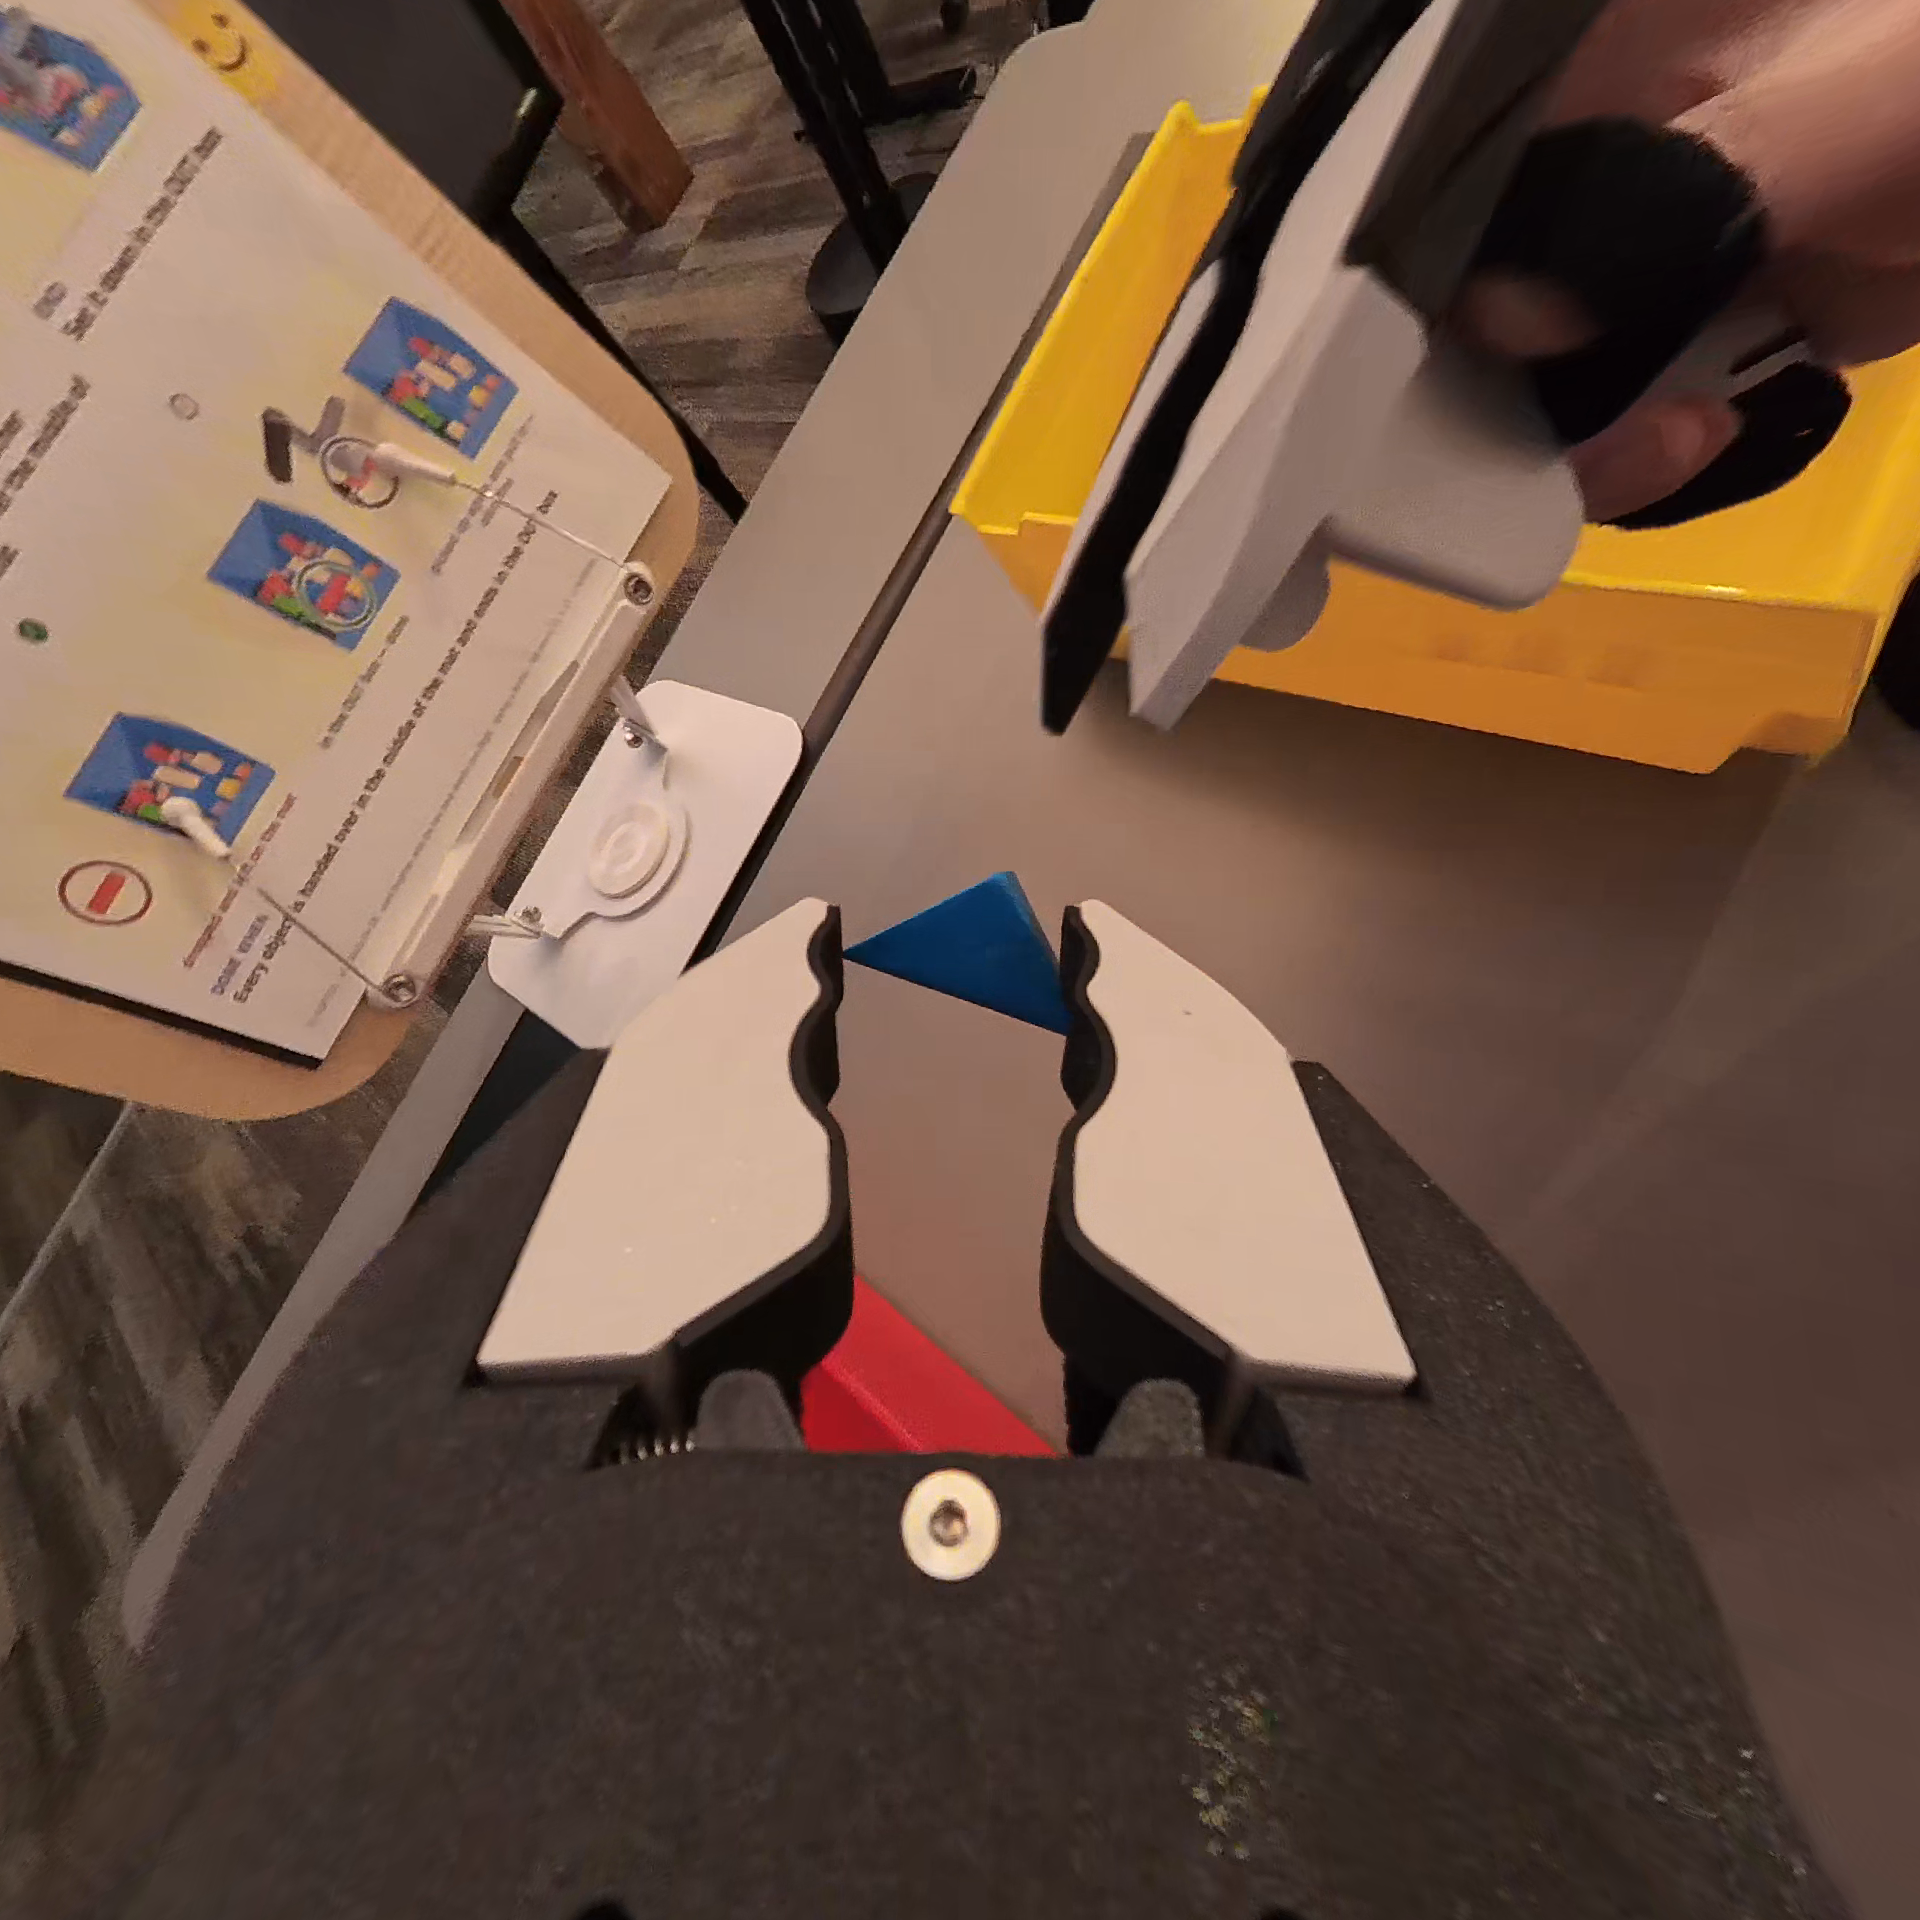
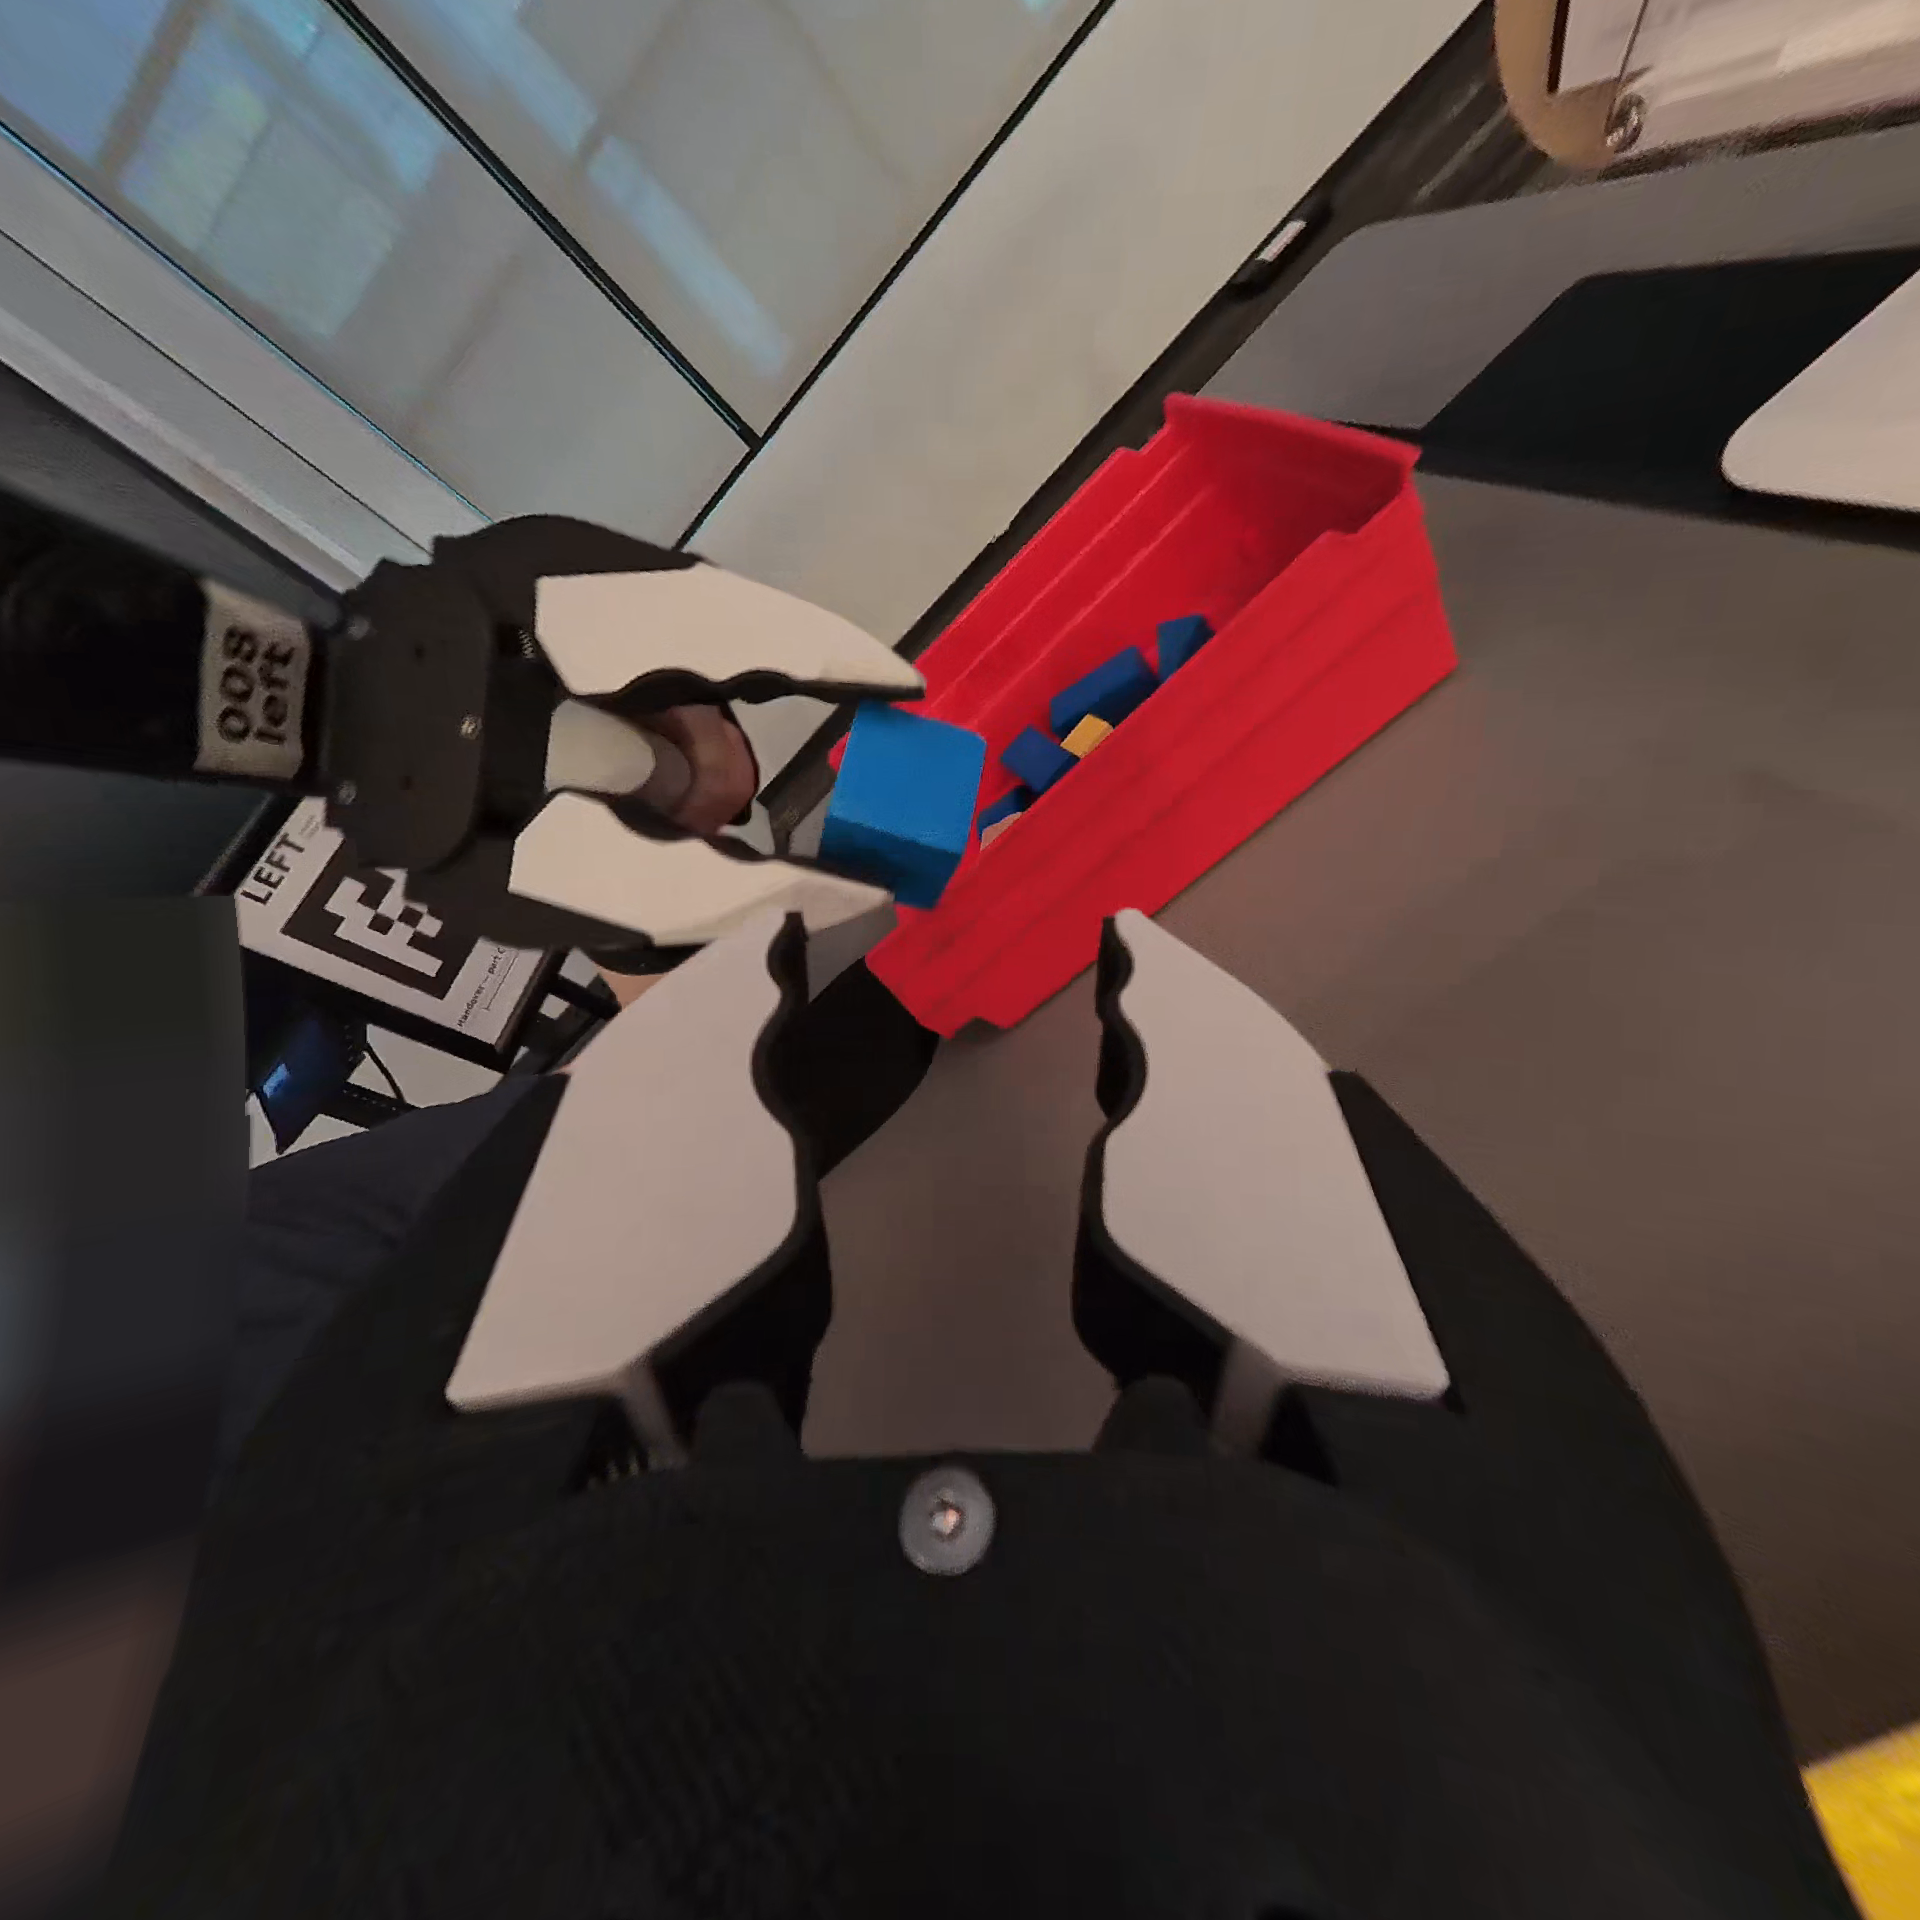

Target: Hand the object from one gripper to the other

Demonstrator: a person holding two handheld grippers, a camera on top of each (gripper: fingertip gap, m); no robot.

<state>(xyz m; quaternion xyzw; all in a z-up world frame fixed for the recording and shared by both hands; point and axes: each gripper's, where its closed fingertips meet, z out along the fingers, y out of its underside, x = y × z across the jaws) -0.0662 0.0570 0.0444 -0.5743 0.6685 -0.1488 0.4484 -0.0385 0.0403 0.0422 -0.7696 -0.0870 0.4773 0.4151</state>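
Two tools face each other above the grey desk (image 2: 1558, 935): my left tool (image 2: 883, 795) pinches a blue block (image 2: 902, 810) at its tips, over the near end of the red bin (image 2: 1195, 831), while my right tool (image 2: 951, 945) hangs spread and empty just beside it. I'd slide the right one onto the block's free faces, clamp, then let go with the left. Open desk lies right; the yellow bin (image 1: 1455, 644) sits well apart.

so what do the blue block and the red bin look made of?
Blue rectangular block: probably painted wood or dense foam; matte, even colour, softly rounded edges. Red open-top bin: likely moulded plastic; smooth, slightly glossy walls with stepped ribs and a formed rim.
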